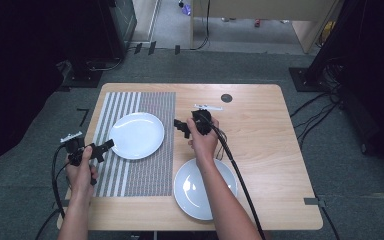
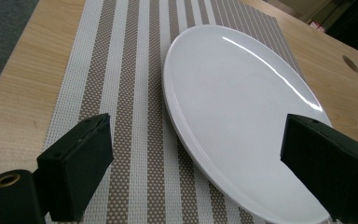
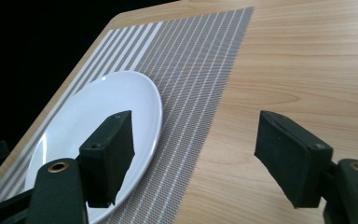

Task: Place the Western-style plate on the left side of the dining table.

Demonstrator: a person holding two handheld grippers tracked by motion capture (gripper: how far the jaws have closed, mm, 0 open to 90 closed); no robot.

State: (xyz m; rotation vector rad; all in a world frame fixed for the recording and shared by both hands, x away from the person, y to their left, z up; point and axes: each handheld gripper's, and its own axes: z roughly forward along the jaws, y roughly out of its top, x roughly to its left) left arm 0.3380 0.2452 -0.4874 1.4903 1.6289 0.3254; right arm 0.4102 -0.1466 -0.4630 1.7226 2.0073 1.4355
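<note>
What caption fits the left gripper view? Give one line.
Open left tongs straddle the white plate's near rim on the striped placemat.

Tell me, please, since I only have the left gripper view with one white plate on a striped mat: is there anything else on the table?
Observer: Yes. In the high view a second white plate sits on the bare wood near the table's front edge, off the striped mat.
Operator: Thank you. Where is the other claw?
Observer: The right claw is over the mat's right edge, pointing towards the plate on the mat, with its jaws apart and empty.
Operator: And how close is my own claw to that plate?
Observer: From above, the left claw is open at the plate's near left rim; I cannot tell whether it touches.
</note>
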